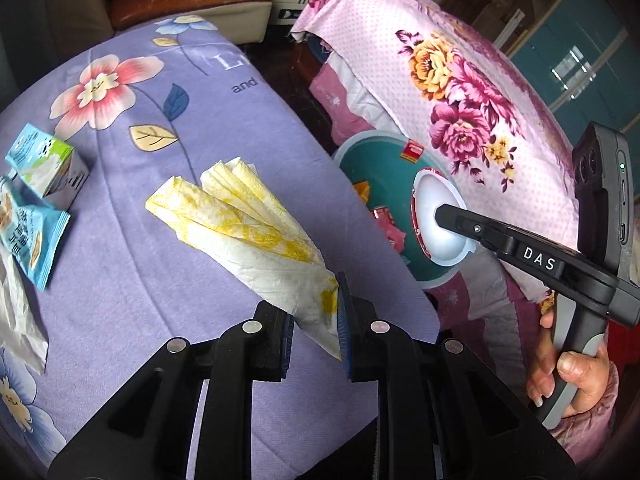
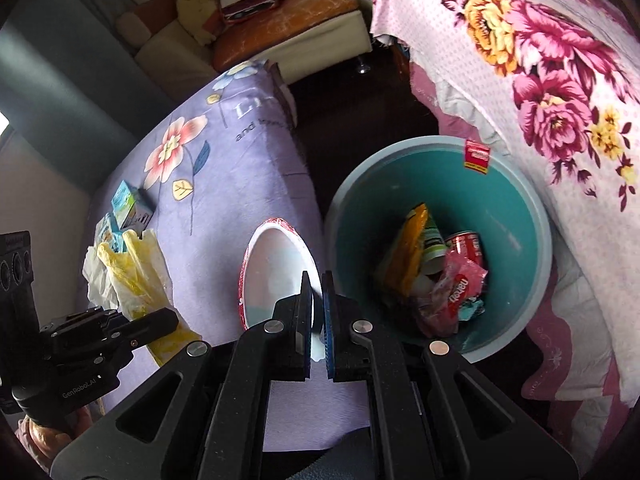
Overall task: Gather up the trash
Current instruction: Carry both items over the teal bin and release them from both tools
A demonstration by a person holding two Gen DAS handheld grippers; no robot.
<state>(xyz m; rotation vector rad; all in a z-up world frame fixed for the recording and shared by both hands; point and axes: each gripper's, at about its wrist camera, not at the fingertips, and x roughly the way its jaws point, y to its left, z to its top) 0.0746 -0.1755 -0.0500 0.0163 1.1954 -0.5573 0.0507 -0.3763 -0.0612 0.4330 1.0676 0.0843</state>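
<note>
My left gripper [image 1: 316, 332] is shut on a crumpled white and yellow paper napkin [image 1: 248, 228], held above the purple floral tablecloth [image 1: 160, 280]. My right gripper [image 2: 318, 312] is shut on the rim of a white paper bowl with a red outside [image 2: 276, 268], which hangs over the table edge beside the teal trash bin [image 2: 496, 200]. In the left wrist view the same bowl [image 1: 436, 216] shows over the bin [image 1: 380, 168], pinched by the right gripper [image 1: 440, 214]. The bin holds a red can [image 2: 466, 246], a yellow wrapper [image 2: 412, 248] and a pink wrapper [image 2: 456, 292].
A small blue and green carton [image 1: 48, 164], a blue snack packet [image 1: 32, 240] and a white tissue [image 1: 20, 320] lie on the table's left side. A pink floral cloth [image 1: 460, 92] covers furniture right of the bin. A sofa [image 2: 300, 20] stands behind. A hand [image 1: 568, 376] grips the right handle.
</note>
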